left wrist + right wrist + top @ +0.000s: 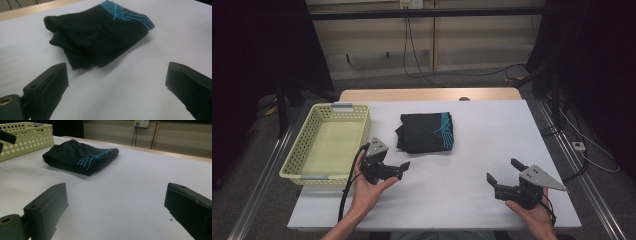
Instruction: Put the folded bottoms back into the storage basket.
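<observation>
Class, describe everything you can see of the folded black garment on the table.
The black garment is a soft, matte fabric folded into a compact, roughly square bundle with several layers showing at its edges. A turquoise pattern of thin crossing lines marks one end. It lies flat on the white table, right of the yellow basket and apart from it. Neither the left gripper nor the right gripper touches it; both stand open, short of it.
</observation>
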A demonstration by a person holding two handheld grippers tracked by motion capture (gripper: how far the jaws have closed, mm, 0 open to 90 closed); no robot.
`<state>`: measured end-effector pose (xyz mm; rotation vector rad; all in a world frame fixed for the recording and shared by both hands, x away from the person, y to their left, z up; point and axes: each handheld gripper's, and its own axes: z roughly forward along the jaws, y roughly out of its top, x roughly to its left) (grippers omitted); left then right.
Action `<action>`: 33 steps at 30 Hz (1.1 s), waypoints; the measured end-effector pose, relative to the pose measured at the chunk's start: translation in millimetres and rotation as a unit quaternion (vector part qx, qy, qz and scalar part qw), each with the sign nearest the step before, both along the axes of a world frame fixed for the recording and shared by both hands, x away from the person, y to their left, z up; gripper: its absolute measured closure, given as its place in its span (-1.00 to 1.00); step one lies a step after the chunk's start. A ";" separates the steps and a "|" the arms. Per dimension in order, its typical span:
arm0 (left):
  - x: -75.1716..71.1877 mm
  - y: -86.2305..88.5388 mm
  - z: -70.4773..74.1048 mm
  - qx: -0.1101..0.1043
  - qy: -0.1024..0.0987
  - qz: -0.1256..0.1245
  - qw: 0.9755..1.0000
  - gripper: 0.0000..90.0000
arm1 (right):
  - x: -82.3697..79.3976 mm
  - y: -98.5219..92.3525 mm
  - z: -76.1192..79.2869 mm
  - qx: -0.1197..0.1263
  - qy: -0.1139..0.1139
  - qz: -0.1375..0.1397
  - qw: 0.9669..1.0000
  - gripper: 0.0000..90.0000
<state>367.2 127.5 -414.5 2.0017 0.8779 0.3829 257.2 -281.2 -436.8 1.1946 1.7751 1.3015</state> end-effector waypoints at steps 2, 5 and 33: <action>3.1 -1.4 1.6 0.001 -0.005 0.004 1.000 -0.90 | -0.3 1.1 0.5 -0.001 -0.002 0.002 1.000 -0.90; 10.1 -2.3 3.2 -0.006 -0.001 0.008 1.000 -0.89 | -0.5 1.9 0.5 -0.001 -0.003 0.004 1.000 -0.90; 85.0 -24.2 4.5 -0.010 0.052 0.035 0.998 -0.85 | 1.3 -0.4 -2.7 -0.001 0.012 0.009 1.000 -0.90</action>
